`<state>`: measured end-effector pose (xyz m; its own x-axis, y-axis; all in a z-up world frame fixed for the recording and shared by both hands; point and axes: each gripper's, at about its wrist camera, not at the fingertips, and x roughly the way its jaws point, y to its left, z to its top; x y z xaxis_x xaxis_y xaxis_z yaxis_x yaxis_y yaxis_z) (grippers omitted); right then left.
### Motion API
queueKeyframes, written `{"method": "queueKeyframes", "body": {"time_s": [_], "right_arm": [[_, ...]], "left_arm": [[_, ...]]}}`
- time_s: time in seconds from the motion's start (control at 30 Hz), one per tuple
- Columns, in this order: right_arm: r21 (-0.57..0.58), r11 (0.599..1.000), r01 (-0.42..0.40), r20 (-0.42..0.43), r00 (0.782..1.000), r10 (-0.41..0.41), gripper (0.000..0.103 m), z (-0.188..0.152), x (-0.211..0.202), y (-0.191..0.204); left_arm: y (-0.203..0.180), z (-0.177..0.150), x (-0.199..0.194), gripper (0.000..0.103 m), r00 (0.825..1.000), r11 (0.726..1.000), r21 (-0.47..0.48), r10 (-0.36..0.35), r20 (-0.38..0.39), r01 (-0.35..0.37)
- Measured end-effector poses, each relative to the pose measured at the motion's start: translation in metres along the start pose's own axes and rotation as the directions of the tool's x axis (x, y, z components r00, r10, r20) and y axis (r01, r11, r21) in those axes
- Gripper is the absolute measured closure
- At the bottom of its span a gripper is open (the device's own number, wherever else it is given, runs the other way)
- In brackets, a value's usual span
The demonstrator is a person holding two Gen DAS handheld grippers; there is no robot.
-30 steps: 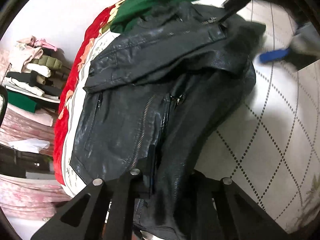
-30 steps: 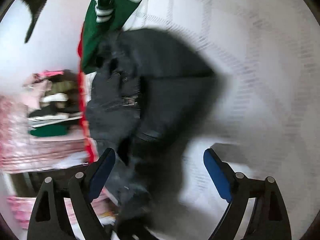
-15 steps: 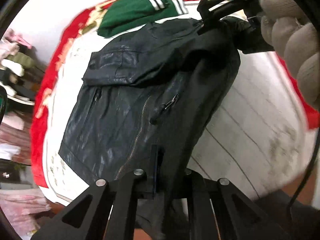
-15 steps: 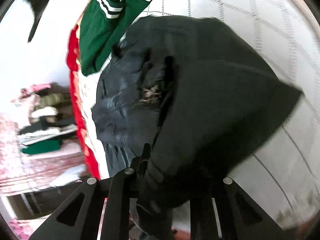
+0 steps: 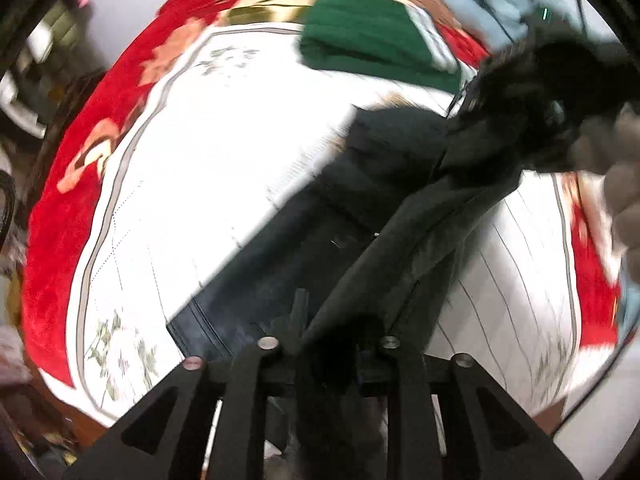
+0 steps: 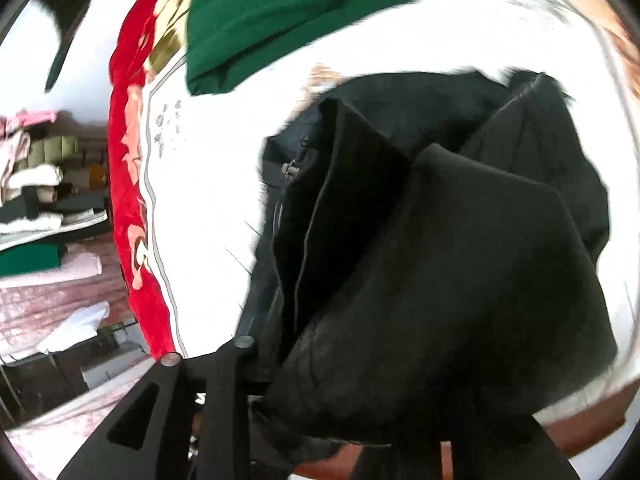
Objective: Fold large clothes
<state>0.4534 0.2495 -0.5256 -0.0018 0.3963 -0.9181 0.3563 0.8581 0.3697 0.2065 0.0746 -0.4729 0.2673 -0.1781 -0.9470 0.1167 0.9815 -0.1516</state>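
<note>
- We find the black jacket (image 5: pixel 400 208) lifted off the bed (image 5: pixel 224 152), stretched between both tools, its lower part trailing over the white quilt.
- Left gripper (image 5: pixel 328 344): jaws easing apart, yet a fold of jacket runs between them and appears pinched.
- Right gripper (image 6: pixel 320 376): jaws likewise parting; bunched jacket fills the gap and hides one finger, and cloth still appears caught.
- In the left view a gloved hand (image 5: pixel 616 184) shows at the right edge.
- The bed carries a red floral border, with a green garment (image 5: pixel 372 44) lying beyond the jacket.
- Stacked clothes on shelves (image 6: pixel 44 200) stand beside the bed.
- We read no labels or writing.
</note>
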Motion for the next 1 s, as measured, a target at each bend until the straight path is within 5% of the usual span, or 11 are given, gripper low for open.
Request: {"method": "queueKeyframes", "body": {"time_s": [0.07, 0.1, 0.13, 0.2, 0.33, 0.5, 0.57, 0.67, 0.77, 0.9, 1.0], "right_arm": [[-0.037, 0.999, 0.007, -0.021, 1.0, -0.008, 0.048, 0.023, 0.038, 0.022], [-0.048, 0.999, -0.019, -0.041, 0.999, 0.017, 0.041, 0.033, 0.06, 0.029], [-0.044, 0.998, -0.038, -0.066, 0.997, 0.036, 0.031, 0.041, 0.078, 0.032], [-0.016, 0.995, -0.101, -0.114, 0.989, 0.099, 0.03, 0.045, 0.09, 0.033], [-0.049, 0.978, -0.204, -0.006, 0.979, 0.204, 0.03, 0.026, 0.036, 0.02], [-0.084, 0.993, -0.084, 0.126, 0.988, 0.094, 0.033, 0.023, -0.004, -0.019], [-0.095, 0.993, -0.073, 0.112, 0.99, 0.084, 0.061, 0.041, 0.011, -0.023], [-0.174, 0.984, -0.037, 0.121, 0.991, 0.059, 0.064, 0.076, 0.046, -0.007], [-0.236, 0.967, 0.093, 0.079, 0.994, -0.076, 0.066, 0.114, 0.11, 0.001], [-0.226, 0.971, 0.074, 0.023, 0.997, -0.071, 0.065, 0.131, 0.1, 0.001], [-0.242, 0.969, -0.044, 0.03, 0.998, 0.053, 0.054, 0.122, 0.048, -0.023]], "left_arm": [[0.028, 0.011, 0.008, 0.053, 1.0, 0.998, -0.064, 0.013, 0.019, -0.011], [0.043, 0.016, 0.012, 0.022, 0.999, 0.995, -0.097, 0.016, 0.03, -0.013], [0.053, 0.019, 0.012, 0.012, 0.999, 0.993, -0.117, 0.027, 0.035, -0.022], [0.068, 0.022, 0.009, 0.012, 0.998, 0.987, -0.159, 0.034, 0.045, -0.027], [0.073, 0.018, 0.003, 0.012, 0.998, 0.978, -0.205, 0.043, 0.043, -0.033], [0.061, 0.012, 0.032, 0.012, 0.998, 0.963, -0.26, 0.06, -0.036, -0.067], [0.055, 0.019, 0.045, 0.012, 0.996, 0.957, -0.273, 0.085, -0.04, -0.092], [0.048, 0.033, 0.067, 0.012, 0.99, 0.95, -0.279, 0.134, -0.05, -0.143], [0.048, 0.05, 0.077, 0.012, 0.982, 0.934, -0.305, 0.182, -0.045, -0.187], [0.028, 0.071, 0.07, 0.012, 0.984, 0.93, -0.323, 0.179, -0.013, -0.173], [0.005, 0.086, 0.073, 0.012, 0.989, 0.938, -0.317, 0.145, -0.013, -0.142]]}}
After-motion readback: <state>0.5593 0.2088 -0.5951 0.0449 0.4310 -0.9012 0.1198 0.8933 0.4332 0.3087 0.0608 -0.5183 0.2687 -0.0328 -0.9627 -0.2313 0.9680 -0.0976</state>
